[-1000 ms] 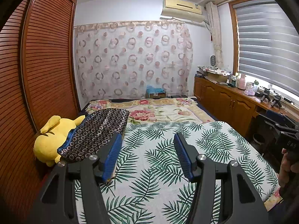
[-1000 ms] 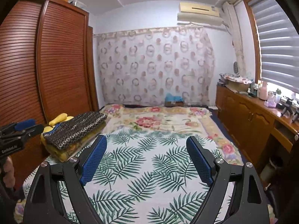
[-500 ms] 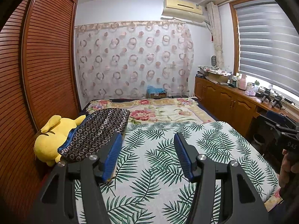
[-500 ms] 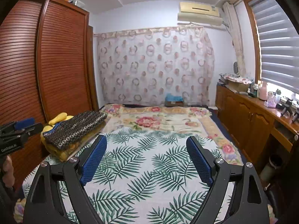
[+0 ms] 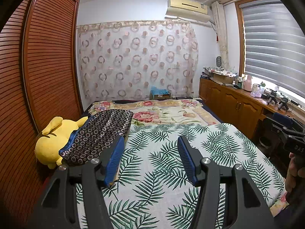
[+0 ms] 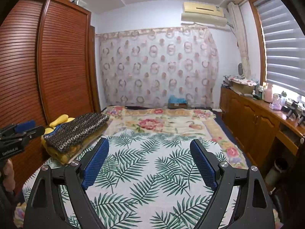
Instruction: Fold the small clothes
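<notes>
Left to right: slatted brown wooden wardrobe doors (image 5: 47, 66) run along the left wall. Below them a yellow plush toy (image 5: 51, 145) lies at the bed's left edge, with a folded dark garment patterned with small circles (image 5: 99, 133) lying on top of it, blue lining showing at one side — in the right wrist view this folded garment (image 6: 76, 131) sits on a yellowish stack. The left gripper (image 5: 150, 159) hovers above the white bedspread printed with green palm leaves (image 5: 162, 171), blue-padded fingers (image 5: 114, 160) spread apart, nothing between them. The right gripper (image 6: 149, 162) hangs over the same spread, fingers (image 6: 203, 164) released wide — empty. Beyond lies a floral quilt (image 5: 162, 112), then a sheer curtain with ring patterns (image 5: 137, 61). On the right, a wooden cabinet bench (image 5: 238, 103) carries bottles and small clutter under grey window blinds (image 5: 272, 43).
</notes>
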Motion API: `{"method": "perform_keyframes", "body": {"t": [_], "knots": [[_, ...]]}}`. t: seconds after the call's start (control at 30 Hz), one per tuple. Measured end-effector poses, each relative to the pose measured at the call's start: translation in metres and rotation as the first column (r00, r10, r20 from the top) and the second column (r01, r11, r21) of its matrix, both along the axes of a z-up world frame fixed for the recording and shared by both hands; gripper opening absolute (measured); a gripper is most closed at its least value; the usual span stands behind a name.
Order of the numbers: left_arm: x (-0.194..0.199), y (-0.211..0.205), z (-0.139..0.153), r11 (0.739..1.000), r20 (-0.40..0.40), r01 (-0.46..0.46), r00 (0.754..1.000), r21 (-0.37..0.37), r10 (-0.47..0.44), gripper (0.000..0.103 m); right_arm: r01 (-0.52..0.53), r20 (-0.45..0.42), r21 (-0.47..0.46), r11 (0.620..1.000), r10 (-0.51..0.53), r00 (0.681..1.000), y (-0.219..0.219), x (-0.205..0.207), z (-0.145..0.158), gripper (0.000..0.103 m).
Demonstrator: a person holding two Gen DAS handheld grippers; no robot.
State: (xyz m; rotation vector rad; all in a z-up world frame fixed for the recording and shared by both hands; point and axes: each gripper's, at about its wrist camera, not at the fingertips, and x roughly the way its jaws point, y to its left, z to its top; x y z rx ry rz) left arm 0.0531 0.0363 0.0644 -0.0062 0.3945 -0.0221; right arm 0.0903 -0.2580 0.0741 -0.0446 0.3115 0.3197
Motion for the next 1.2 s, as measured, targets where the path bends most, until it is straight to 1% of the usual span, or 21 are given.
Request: {"method": "perform_keyframes", "body": {"t": [1.2], "knots": [[0.0004, -0.0013, 0.0001, 1.0, 0.0, 0.0, 1.0, 0.001, 0.0, 0.057, 0.0, -0.003, -0.001, 1.0, 0.0, 1.0, -0.0015, 0.0003, 0.0022, 0.089]]}}
